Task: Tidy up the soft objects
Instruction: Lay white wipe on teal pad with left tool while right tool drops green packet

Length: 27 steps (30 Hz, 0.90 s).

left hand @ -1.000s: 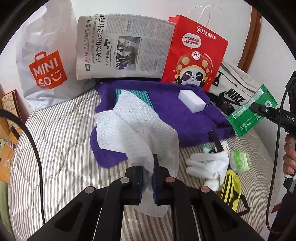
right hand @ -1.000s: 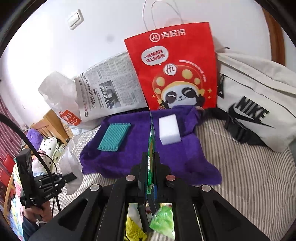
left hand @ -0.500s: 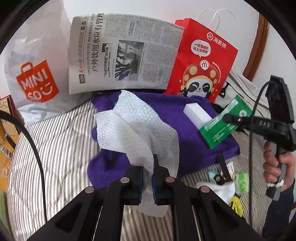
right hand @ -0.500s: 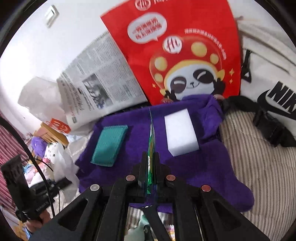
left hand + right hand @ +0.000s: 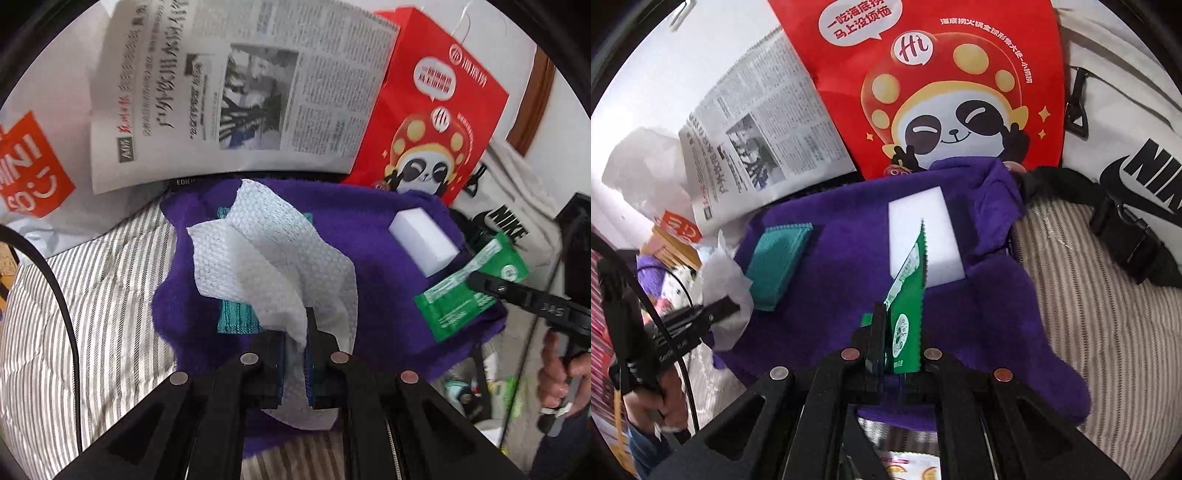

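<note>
Grippers have advanced over purple towel; left gripper clamps white wipe, right gripper clamps green sachet; placement imminent.

Both tongs matte black plastic – left tongs and right tongs share one build: two angular arms with triangular cut-outs, four round copper-toned screws across the linkage. Blue pads line the left fingers. Black cable loops off the left unit. White lettering on the housings – blurred, unreadable. Dark blue sleeve at the right wrist.
</note>
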### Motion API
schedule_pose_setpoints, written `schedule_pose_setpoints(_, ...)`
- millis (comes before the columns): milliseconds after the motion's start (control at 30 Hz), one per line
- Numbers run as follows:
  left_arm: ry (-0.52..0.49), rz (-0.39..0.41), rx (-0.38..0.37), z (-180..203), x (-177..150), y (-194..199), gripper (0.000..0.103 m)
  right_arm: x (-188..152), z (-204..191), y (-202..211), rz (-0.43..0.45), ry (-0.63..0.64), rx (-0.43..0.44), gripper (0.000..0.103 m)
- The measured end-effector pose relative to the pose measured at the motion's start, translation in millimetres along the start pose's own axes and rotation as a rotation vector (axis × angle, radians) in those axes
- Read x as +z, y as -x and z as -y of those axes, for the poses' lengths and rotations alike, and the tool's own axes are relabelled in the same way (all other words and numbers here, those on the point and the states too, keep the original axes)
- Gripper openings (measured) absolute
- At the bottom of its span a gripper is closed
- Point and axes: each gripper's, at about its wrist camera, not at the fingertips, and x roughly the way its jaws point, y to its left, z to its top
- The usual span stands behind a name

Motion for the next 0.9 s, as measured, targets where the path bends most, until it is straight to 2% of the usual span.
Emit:
schedule_pose_setpoints(100,-0.024,-0.038,0.03,0.8,-5.5,-13.3,0.009,-0.6,3.3,0.5,-0.005,0.011,-0.016,0.01)
schedule_pose_setpoints(333,-0.066,-0.068,0.056,5.6,-17.1,-19.3,0.011,1.3,6.7,1.0,-0.012,0.07,-0.079,0.023)
schedule_pose_setpoints(467,-0.08,-0.07,0.063,6.5,-19.0,-18.4,0.011,0.7,1.0,7.8,-0.006,0.148,-0.175,0.044)
schedule_pose_setpoints(500,-0.079,-0.071,0.063,6.1,-18.4,-18.8,0.011,0.4,-0.2,9.7,-0.003,0.166,-0.189,0.052)
schedule_pose_setpoints(567,-0.076,-0.073,0.06,5.9,-18.0,-19.8,0.011,0.3,-3.3,11.0,0.001,0.196,-0.2,0.06)
schedule_pose_setpoints(733,-0.079,-0.078,0.066,7.2,-17.4,-20.2,0.011,0.6,-16.2,11.1,-0.025,0.304,-0.301,0.06)
schedule_pose_setpoints(900,-0.074,-0.086,0.061,6.0,-17.3,-19.3,0.011,-2.2,-14.0,20.2,-0.052,0.3,-0.29,0.06)
